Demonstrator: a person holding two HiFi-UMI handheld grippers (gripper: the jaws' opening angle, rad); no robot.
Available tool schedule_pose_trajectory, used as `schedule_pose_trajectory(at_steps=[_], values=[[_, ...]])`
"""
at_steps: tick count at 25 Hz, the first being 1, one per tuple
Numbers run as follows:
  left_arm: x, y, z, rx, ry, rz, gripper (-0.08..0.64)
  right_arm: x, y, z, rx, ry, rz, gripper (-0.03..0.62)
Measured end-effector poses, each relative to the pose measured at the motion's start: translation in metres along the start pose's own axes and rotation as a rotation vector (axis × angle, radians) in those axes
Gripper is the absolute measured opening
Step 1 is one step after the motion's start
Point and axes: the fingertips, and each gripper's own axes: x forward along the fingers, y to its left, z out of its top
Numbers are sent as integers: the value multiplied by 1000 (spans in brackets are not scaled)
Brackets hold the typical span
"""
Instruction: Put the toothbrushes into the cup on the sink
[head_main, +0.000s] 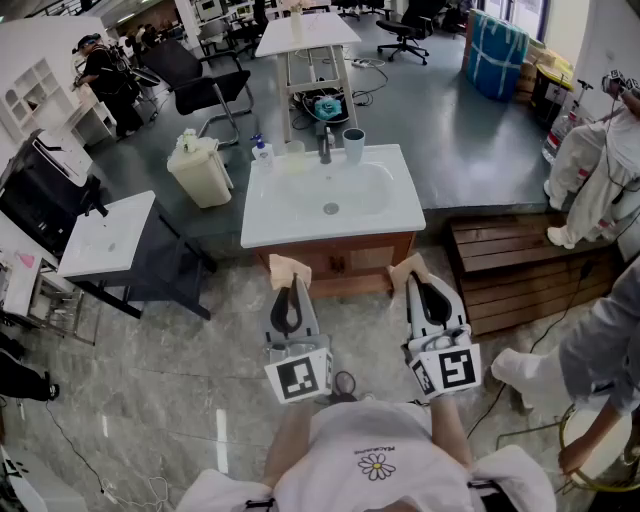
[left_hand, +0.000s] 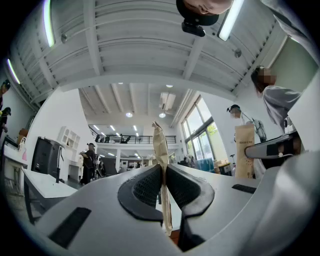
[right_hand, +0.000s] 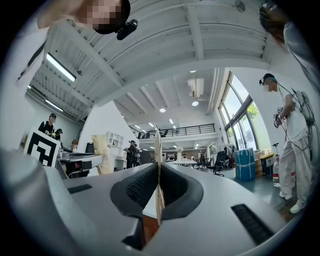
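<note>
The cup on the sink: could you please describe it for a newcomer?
Find the white sink on its wooden cabinet. At its back edge, just right of the dark faucet, stands the cup: open-topped and grey, unlike the white pump bottle at the left.

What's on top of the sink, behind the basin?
A dark faucet in the middle, a grey cup just right of it, a small blue-topped bottle at the left corner. What the cup holds cannot be seen from this angle.

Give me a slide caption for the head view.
Left gripper and right gripper each clamp a tan paper packet before the white sink, cup at its back edge.
</note>
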Motion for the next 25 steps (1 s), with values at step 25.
schedule_pose_trajectory(at_steps=[25], values=[[9,5,-4,82,1,16,43,6,0,-14,10,3,56,15]])
